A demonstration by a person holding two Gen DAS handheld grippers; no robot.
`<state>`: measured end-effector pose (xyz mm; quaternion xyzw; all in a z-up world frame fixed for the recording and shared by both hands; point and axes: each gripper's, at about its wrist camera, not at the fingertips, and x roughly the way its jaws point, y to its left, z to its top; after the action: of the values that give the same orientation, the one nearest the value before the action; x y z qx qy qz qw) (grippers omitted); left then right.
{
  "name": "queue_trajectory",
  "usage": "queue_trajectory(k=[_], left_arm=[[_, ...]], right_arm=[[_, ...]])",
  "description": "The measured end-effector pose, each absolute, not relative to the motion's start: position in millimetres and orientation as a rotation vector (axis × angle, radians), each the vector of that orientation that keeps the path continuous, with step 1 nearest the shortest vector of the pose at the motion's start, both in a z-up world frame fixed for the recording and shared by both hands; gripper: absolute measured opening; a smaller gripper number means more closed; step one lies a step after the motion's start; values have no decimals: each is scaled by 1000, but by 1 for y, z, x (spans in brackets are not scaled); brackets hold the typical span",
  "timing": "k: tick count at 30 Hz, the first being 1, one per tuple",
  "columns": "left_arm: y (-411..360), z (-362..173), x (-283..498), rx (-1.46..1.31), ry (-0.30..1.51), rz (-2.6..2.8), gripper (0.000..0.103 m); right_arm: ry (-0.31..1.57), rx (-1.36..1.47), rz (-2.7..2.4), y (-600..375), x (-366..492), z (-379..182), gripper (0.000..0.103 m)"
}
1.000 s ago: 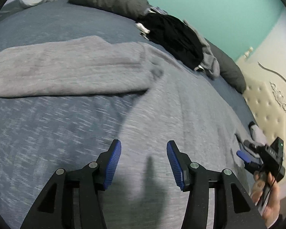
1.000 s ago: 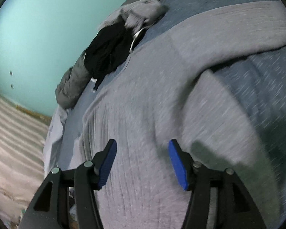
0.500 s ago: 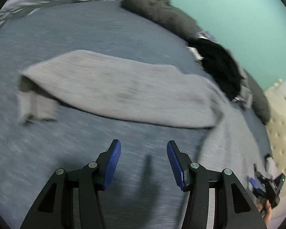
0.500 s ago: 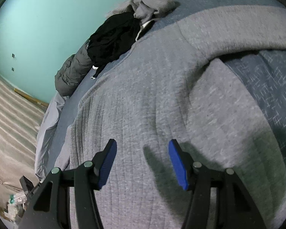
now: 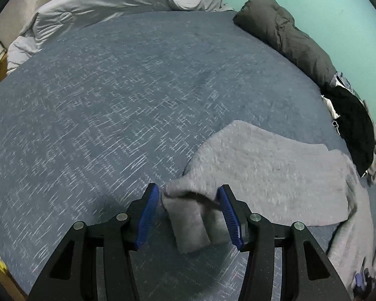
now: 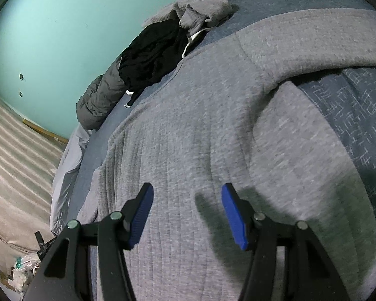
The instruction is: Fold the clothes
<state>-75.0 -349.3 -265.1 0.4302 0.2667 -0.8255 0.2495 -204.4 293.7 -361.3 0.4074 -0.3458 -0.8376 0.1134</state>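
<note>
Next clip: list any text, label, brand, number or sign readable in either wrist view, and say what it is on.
None can be read in either view.
Grey sweatshirt: no print or tag visible.
Black garment: no lettering visible.
Blue bedspread: woven pattern only.
Left gripper and right gripper: no markings visible.
Clutter on the floor: too small and blurred to read.

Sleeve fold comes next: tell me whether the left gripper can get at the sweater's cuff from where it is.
Probably yes: the left gripper is open with the cuff already lying between its fingers, and nothing sits in the way.
</note>
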Motion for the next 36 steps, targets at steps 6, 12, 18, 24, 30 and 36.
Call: queue_trajectory(k=[6, 12, 18, 24, 30, 36], left_arm=[[-342, -269, -92, 1224, 651, -2295, 20], [-284, -250, -116, 1290, 470, -2473, 17], [-209, -272, -147, 1472, 374, -2594, 17], [-203, -268, -143, 1476, 493, -2627, 30], [-232, -247, -115, 1352, 525, -2588, 30], [-236, -269, -112, 1422, 553, -2551, 58]], right_arm=[[-1010, 1208, -2454, 294, -204, -365, 57], [-1014, 1209, -2450, 294, -204, -366, 57], [-1000, 1207, -2446, 291, -203, -362, 57], [-1016, 1214, -2436, 291, -204, -364, 57], [-1020, 1198, -2439, 292, -204, -360, 57], [-1011, 1205, -2437, 288, -203, -361, 57]])
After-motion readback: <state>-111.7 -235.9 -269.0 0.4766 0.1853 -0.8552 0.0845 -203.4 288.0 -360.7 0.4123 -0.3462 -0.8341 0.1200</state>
